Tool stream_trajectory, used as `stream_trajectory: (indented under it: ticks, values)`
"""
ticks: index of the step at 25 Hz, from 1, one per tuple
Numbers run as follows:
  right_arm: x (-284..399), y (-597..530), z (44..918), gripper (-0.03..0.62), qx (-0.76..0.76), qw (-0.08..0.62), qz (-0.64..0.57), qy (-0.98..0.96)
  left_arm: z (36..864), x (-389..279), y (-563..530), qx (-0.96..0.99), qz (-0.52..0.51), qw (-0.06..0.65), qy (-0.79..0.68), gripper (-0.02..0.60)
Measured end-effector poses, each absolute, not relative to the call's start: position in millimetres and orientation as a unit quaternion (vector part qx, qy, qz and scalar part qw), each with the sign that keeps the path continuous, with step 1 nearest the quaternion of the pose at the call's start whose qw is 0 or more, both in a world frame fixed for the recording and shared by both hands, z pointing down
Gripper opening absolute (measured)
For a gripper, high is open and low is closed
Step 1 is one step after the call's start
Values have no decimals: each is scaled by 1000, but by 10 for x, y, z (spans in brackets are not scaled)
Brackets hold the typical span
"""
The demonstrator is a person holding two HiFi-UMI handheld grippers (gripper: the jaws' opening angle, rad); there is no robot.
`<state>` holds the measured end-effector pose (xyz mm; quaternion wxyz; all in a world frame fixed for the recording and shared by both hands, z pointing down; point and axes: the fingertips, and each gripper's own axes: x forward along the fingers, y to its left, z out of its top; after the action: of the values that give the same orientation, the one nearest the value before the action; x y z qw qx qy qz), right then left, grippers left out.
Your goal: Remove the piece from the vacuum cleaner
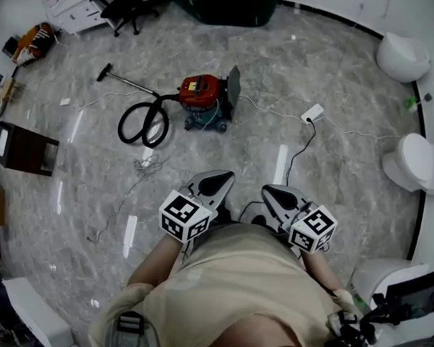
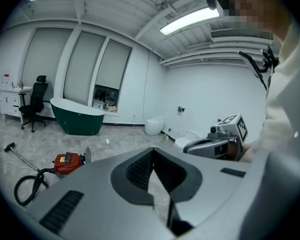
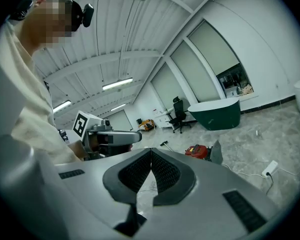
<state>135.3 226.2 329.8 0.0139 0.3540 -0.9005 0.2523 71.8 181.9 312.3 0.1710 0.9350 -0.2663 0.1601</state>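
Pressed-together fingers (image 2: pixel 139 171), nothing pinched, on left gripper (image 2: pixel 152 159) and right gripper (image 3: pixel 151 159) alike. Well apart from the red vacuum cleaner (image 1: pixel 201 92) ahead; best to step closer, spread the jaws, then grip its piece squarely. Grey marble floor (image 1: pixel 311 56), green bathtub (image 1: pixel 224 2), white toilets (image 1: pixel 412 161) along the wall.

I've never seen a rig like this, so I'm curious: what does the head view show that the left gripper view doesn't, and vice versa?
Only the head view: the white power strip. Only the left gripper view: the ceiling light and the left gripper's shut jaws close up. Both: the red vacuum cleaner, its black hose and the green bathtub.
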Motion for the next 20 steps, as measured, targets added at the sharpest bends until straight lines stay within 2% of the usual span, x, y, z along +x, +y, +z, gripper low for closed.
stream_trajectory:
  ticks: [9, 20]
  values:
    - [356, 1553, 3262, 2, 330, 115, 218, -911, 3021, -357, 896, 921, 111, 180, -328, 3]
    - [-457, 1023, 3246, 2, 311, 160, 201, -915, 3015, -1466, 359, 906, 69, 181, -377, -8]
